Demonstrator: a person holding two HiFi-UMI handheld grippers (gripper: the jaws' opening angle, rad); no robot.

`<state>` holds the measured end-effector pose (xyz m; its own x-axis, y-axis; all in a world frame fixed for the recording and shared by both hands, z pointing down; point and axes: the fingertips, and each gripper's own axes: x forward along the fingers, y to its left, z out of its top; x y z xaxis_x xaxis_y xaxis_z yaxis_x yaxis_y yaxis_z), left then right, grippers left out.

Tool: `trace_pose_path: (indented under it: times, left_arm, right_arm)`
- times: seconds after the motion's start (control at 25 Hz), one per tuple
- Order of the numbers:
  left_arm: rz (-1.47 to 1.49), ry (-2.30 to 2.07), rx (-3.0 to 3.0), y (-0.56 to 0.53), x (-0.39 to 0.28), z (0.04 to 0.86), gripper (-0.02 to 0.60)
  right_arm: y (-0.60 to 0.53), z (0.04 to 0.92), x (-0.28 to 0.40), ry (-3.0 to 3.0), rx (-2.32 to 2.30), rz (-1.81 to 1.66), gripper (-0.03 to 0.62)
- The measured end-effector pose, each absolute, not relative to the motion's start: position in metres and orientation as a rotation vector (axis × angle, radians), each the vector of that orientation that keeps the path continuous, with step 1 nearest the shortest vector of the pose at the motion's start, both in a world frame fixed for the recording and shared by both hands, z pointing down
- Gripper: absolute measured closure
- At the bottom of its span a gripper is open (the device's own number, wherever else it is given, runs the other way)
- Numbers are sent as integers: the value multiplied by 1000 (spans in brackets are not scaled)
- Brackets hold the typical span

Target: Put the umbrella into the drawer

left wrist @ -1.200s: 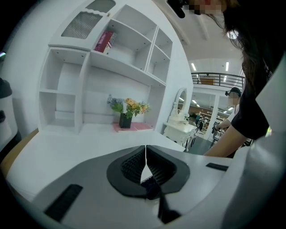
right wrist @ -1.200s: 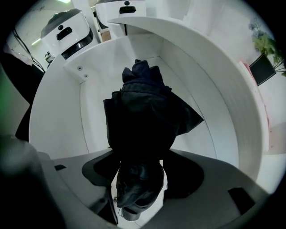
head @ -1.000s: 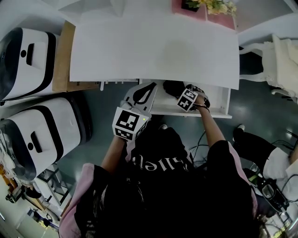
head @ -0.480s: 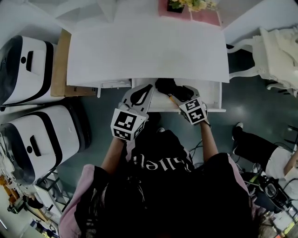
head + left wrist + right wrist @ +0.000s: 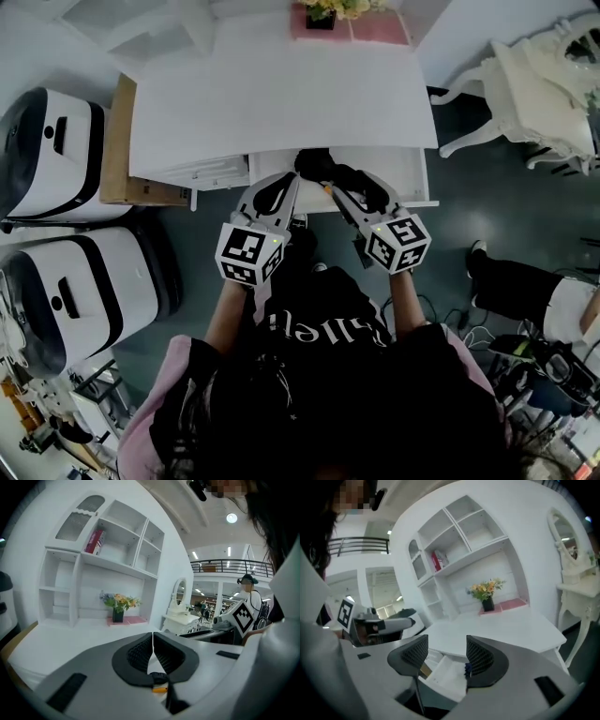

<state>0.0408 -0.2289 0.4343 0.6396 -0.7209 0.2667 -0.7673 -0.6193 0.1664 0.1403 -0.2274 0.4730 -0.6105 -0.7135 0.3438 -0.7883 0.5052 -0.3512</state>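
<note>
The white drawer [image 5: 411,178] stands pulled out from under the desk. A black folded umbrella [image 5: 313,162] lies inside it at the left end, and a small dark bit of the umbrella [image 5: 467,669] shows beside my right jaw. My right gripper [image 5: 341,185] hovers open over the drawer's front, with nothing between its jaws; the drawer floor [image 5: 446,674] shows through the gap of my right gripper [image 5: 446,653]. My left gripper [image 5: 283,186] sits at the drawer's left front corner. In its own view my left gripper [image 5: 153,641] is shut on nothing.
The white desk top [image 5: 281,103] carries a flower vase [image 5: 323,11] on a pink mat at the back. Two white-and-black machines [image 5: 56,141] stand at the left beside a wooden board [image 5: 117,141]. A white chair [image 5: 525,84] and another person's legs [image 5: 511,286] are at the right.
My right gripper has drawn back out of the drawer toward the person, and the umbrella stays inside. The left gripper has barely moved.
</note>
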Motion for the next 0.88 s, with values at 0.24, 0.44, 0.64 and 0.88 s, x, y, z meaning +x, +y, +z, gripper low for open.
trace_pose_path:
  times: [0.24,0.44,0.64,0.88]
  left_arm:
    - [215,-1243,2616,-188,51,420,564]
    - [175,-1285,2616,-146,55,409,565]
    - [159,-1306,2621,-109,57,398,565]
    - [162,-1317,2603,-85,50,394,564]
  right_arm:
    - [-184,442,157,-2650,1380,786,421]
    - [-144,425,165,-2675,1397,741,507]
    - [-107,413,158,-2687,1353,643,514]
    - [-85,413,146,-2678,1326,592,524]
